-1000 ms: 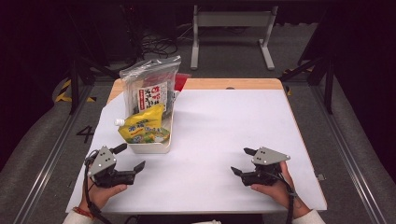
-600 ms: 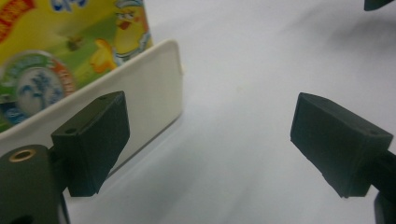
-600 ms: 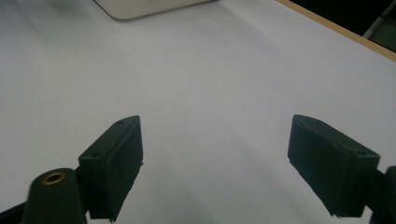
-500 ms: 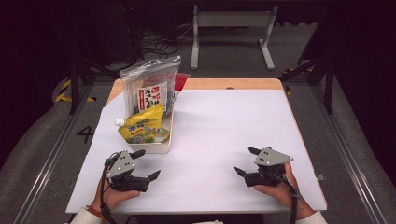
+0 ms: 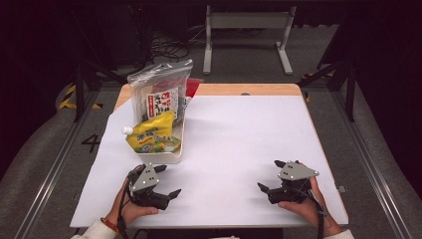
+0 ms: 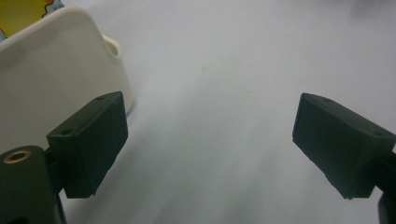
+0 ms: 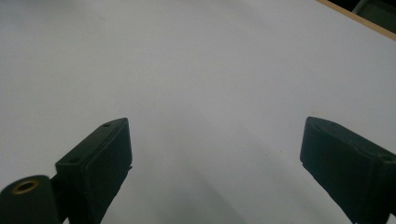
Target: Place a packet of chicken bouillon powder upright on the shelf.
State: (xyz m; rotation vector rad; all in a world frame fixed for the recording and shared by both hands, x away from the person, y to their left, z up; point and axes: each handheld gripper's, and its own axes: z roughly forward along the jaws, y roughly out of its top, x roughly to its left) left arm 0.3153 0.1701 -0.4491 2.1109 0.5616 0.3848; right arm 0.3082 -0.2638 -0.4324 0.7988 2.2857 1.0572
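both grippers sit low at the bottom of the high view, each spread wide and holding nothing — a waiting posture, it seems. the left gripper (image 5: 164, 181) rests just below the white tub (image 5: 169, 155) at left centre, which props a yellow pouch (image 5: 152, 137) and a clear bag (image 5: 161, 97) upright. the right gripper (image 5: 271, 175) lies well apart, over bare white table cover (image 5: 249, 134).

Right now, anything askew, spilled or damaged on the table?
No spill or damage. The yellow pouch lies tilted in the white bin, its cap poking over the left rim. The clear bag stands upright behind it. Left gripper and right gripper both open, holding nothing.
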